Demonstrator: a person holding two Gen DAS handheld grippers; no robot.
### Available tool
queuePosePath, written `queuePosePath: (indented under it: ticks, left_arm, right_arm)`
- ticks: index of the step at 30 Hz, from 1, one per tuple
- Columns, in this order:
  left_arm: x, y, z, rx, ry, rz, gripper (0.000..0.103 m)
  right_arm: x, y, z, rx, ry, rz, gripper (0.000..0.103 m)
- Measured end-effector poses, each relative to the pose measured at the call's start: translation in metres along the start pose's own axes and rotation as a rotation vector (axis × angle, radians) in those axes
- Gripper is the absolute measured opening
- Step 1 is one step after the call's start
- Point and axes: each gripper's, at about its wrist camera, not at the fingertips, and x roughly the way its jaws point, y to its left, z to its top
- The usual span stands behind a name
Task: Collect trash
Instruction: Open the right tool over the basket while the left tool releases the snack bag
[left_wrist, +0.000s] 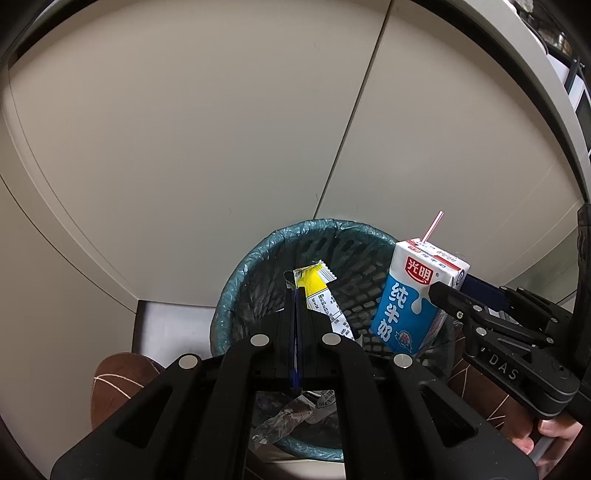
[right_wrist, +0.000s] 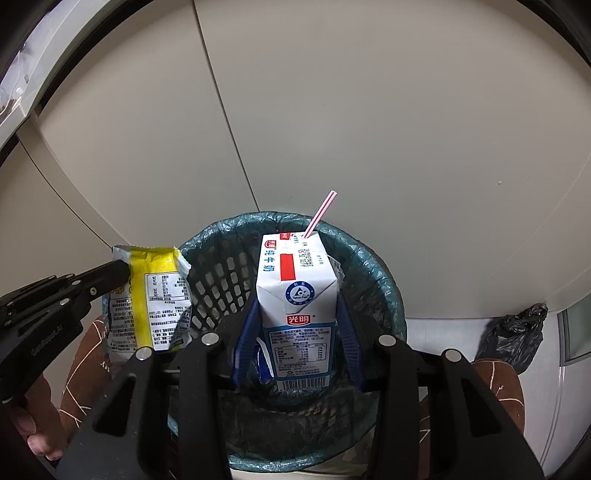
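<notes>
Left gripper (left_wrist: 295, 295): jaws pressed fully together, pinching the yellow-and-white snack wrapper (left_wrist: 321, 295) by one edge; wrapper stands up past the tips and hangs free beyond them. Thin film, so a flat, fully closed pinch appears necessary to keep it from slipping.

Right gripper (right_wrist: 295, 295): jaws partly spread, blue pads (right_wrist: 247, 332) clamped on the two side faces of the milk carton (right_wrist: 295, 295). Carton held upright between the jaws, striped straw (right_wrist: 319, 214) projecting from the top away from the tips; upright hold probably limits dripping from the straw hole.

Directly beneath and beyond both sets of tips: lattice waste basket (right_wrist: 221, 280) lined with a teal bag (right_wrist: 384, 280). Both items suspended over the open mouth, neither resting on rim or wall. Crumpled clear wrapper (left_wrist: 288, 417) already at the bottom, below the left jaws.

Judgement: both items positioned for release; opening either pair should drop its load inside.

Farther out, right of the right jaws: black plastic bag (right_wrist: 513, 339) on the floor. Behind the basket: pale cabinet panels (right_wrist: 369, 129).
</notes>
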Motion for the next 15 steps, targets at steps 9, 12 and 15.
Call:
queuePosePath:
  ticks: [9, 12, 15]
  left_arm:
    - [0.012, -0.009, 0.001, 0.020, 0.021, -0.008, 0.000]
    - [0.016, -0.015, 0.001, 0.032, 0.028, -0.011, 0.000]
    - [0.021, -0.024, 0.001, 0.052, 0.032, -0.009, 0.003]
  right_arm:
    - [-0.014, -0.011, -0.008, 0.024, -0.039, -0.008, 0.075]
    - [-0.023, -0.021, -0.008, 0.039, -0.055, -0.022, 0.083]
    - [-0.030, -0.035, -0.007, 0.065, -0.069, -0.023, 0.085]
